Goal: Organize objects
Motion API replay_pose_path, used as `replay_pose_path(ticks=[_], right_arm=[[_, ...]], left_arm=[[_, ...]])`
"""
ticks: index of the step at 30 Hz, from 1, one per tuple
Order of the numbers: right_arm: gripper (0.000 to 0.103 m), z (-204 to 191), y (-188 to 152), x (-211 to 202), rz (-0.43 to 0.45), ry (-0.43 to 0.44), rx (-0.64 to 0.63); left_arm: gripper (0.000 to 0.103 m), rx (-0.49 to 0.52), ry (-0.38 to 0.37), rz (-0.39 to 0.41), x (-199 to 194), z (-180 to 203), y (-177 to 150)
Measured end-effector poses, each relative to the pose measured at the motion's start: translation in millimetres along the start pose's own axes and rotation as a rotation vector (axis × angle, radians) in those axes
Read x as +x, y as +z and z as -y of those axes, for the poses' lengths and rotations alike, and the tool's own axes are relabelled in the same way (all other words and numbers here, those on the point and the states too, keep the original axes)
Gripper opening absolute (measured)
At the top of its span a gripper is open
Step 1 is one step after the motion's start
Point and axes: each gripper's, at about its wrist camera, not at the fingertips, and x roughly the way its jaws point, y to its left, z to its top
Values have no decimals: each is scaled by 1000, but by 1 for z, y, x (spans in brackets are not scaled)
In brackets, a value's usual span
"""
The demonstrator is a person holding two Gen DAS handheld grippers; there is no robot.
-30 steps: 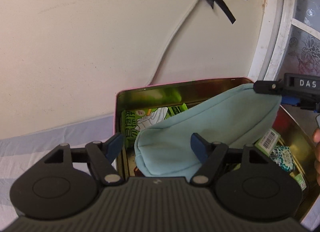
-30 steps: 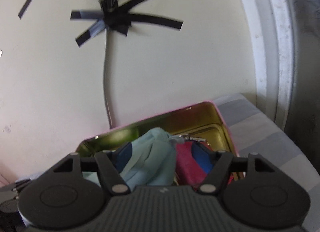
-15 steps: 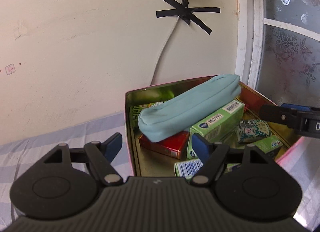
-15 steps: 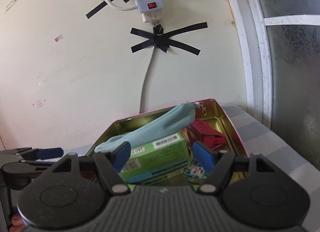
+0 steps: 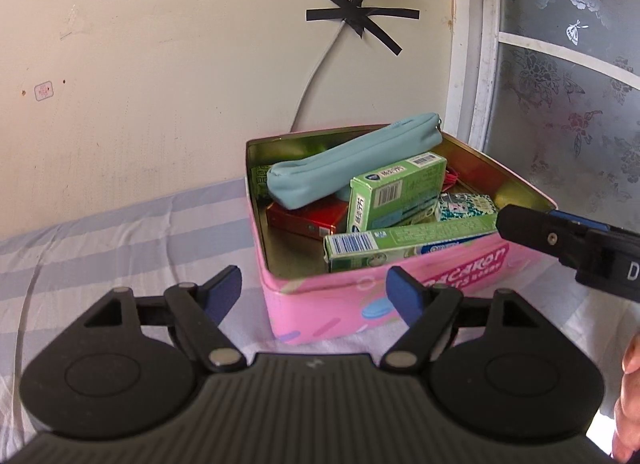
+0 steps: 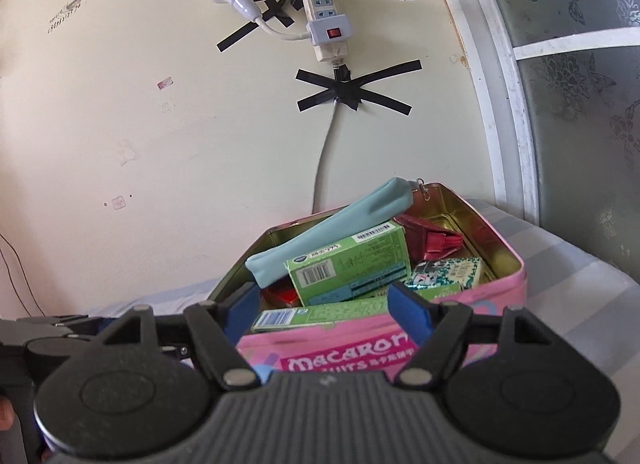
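A pink tin (image 5: 360, 300) (image 6: 496, 304) stands on the striped bedsheet against the wall. In it a light blue pouch (image 5: 352, 164) (image 6: 332, 232) leans across a green carton (image 5: 396, 192) (image 6: 348, 268), a long green box (image 5: 400, 244) (image 6: 320, 314), a red box (image 5: 308, 216), a red wallet (image 6: 432, 240) and a patterned packet (image 5: 466, 206) (image 6: 444, 272). My left gripper (image 5: 314, 292) hangs in front of the tin, its jaws opening with nothing between them. My right gripper (image 6: 320, 308) is also short of the tin, jaws opening and empty; it also shows in the left view (image 5: 520, 224).
The cream wall behind carries a power strip (image 6: 326, 24) and a cable (image 5: 316, 76) taped with black crosses. A white window frame (image 5: 472, 56) with patterned glass stands to the right. The striped sheet (image 5: 120, 244) spreads to the left of the tin.
Both grippers have pulled back from the tin and away from the blue pouch, which now rests across the boxes. The tin's pink outer side has come into view.
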Motion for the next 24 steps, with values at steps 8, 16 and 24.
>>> replay_pose_path(ticks=[8, 16, 24], right_arm=[[75, -14, -25, -28, 21, -9, -5], [83, -32, -15, -38, 55, 1, -30], [97, -49, -13, -29, 32, -37, -36]], left_arm=[[88, -27, 13, 1, -15, -4, -22], [102, -11, 60, 49, -24, -7, -18], [103, -11, 47, 47, -16, -25, -19]])
